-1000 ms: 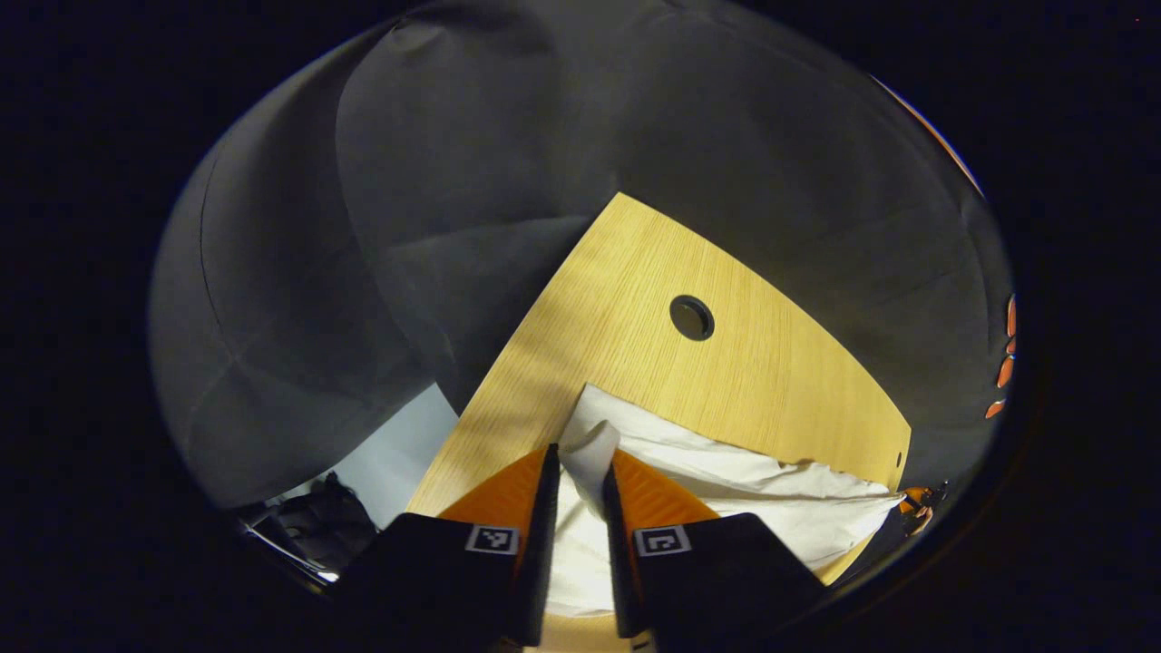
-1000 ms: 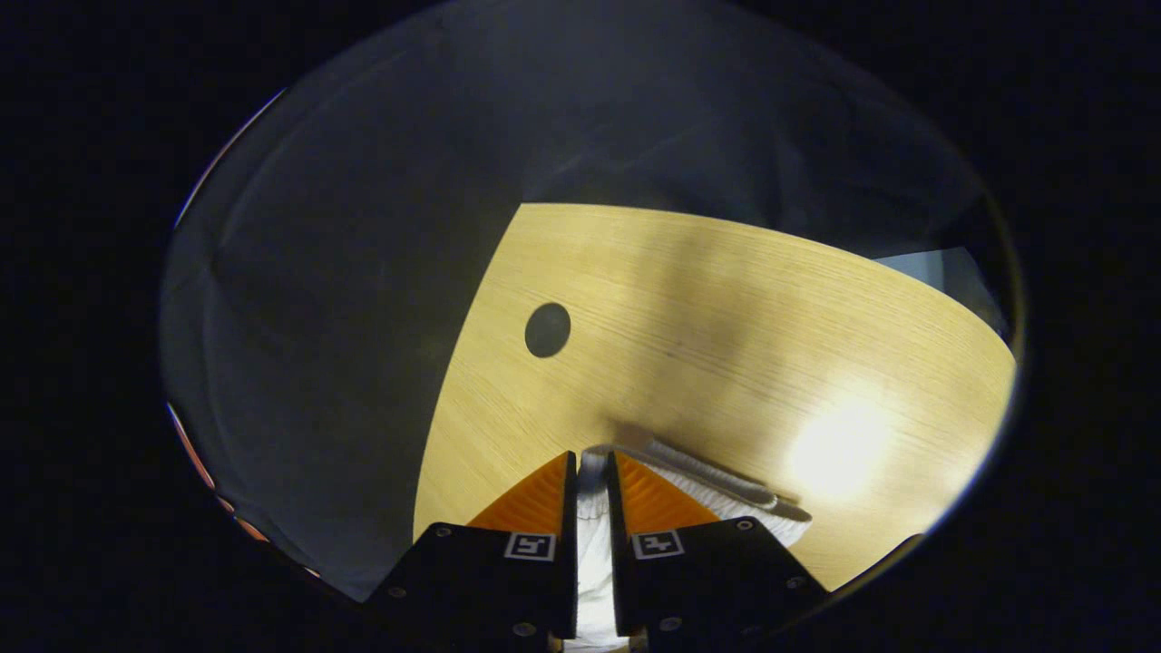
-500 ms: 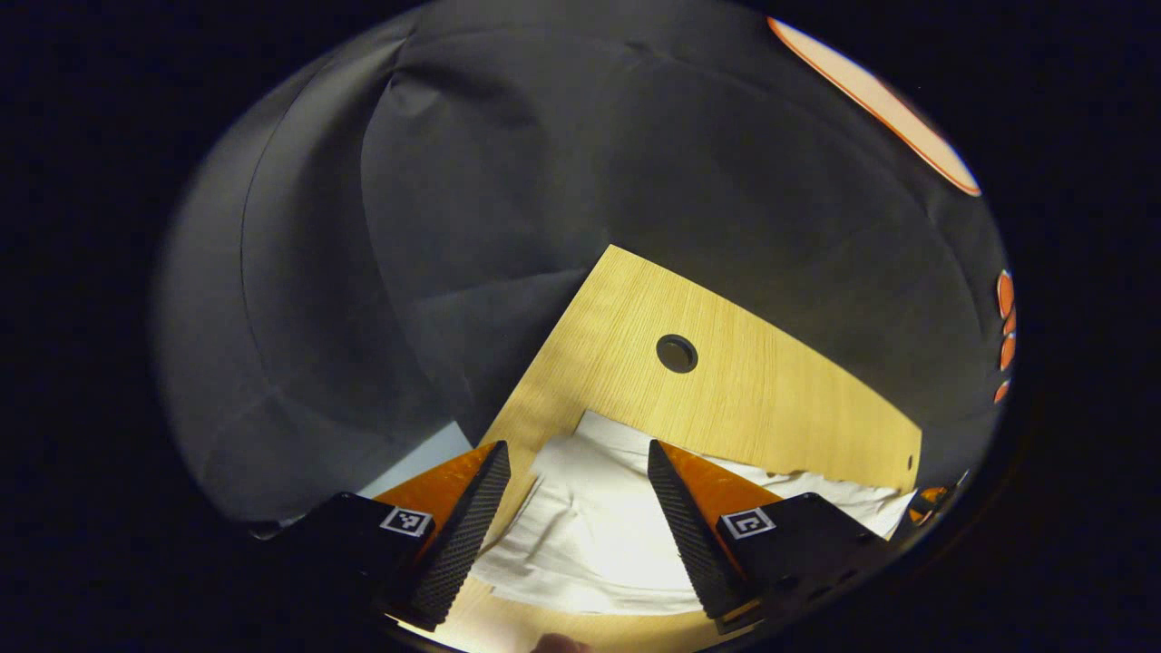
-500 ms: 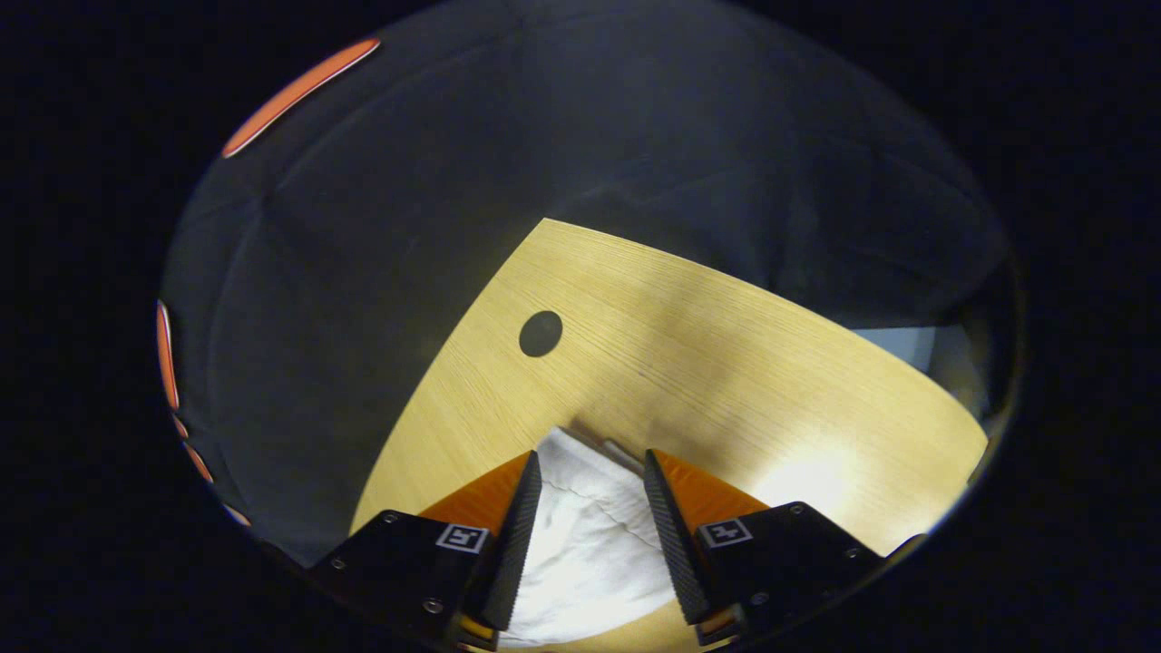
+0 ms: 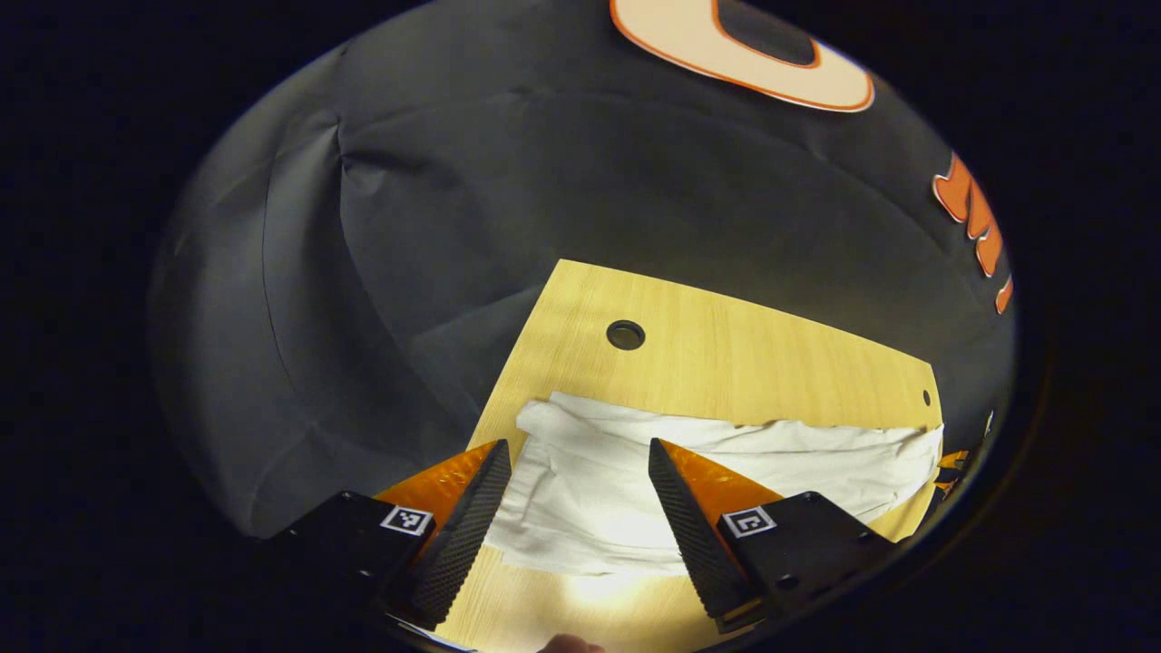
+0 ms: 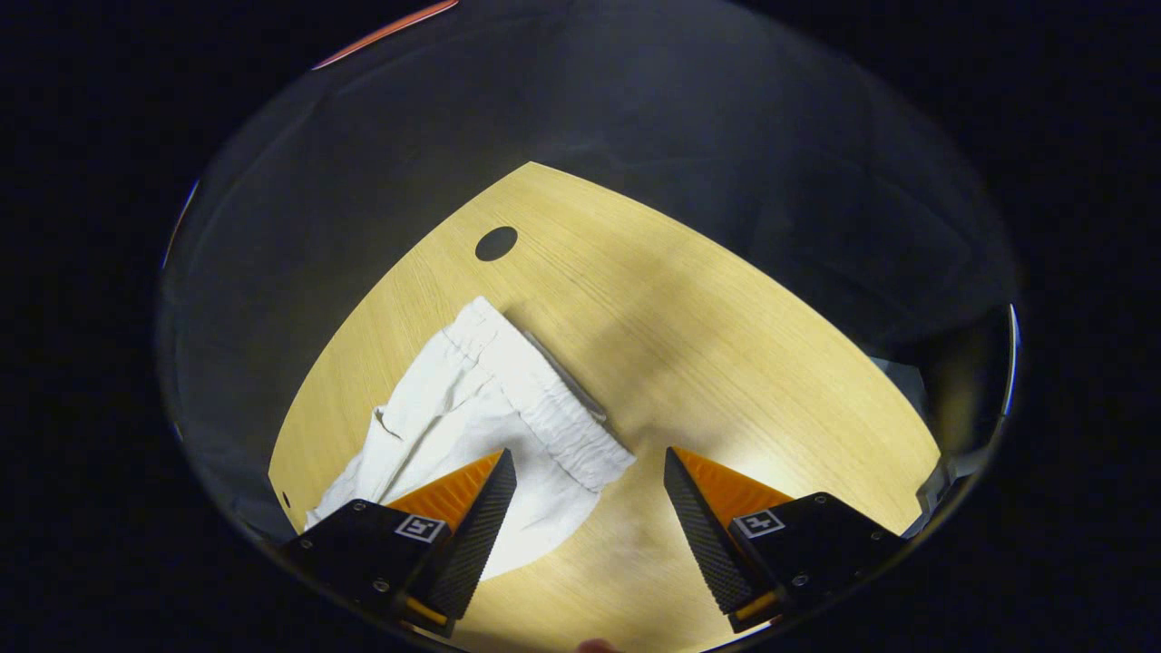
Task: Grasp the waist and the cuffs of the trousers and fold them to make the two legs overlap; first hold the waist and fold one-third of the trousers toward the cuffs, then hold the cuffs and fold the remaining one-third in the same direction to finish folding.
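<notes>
White trousers (image 5: 635,472) lie flat on the wooden table (image 5: 744,363), stretched from the cuffs near my left gripper across to the right. My left gripper (image 5: 573,453) hangs open above the cuff end with nothing between its fingers. In the right gripper view the trousers (image 6: 463,399) show their elastic waistband (image 6: 544,399), which runs diagonally. My right gripper (image 6: 590,462) is open above the table just beside the waistband's near corner, holding nothing.
A round cable hole (image 5: 625,335) sits in the table beyond the trousers, also seen as the hole (image 6: 496,243) in the right gripper view. Black cloth walls surround the table on the far sides. Bare wood (image 6: 744,363) lies to the right of the waistband.
Both grippers were shut on the trousers a second ago; they opened, let the cloth drop flat, and have since lifted back, so more of the trousers shows.
</notes>
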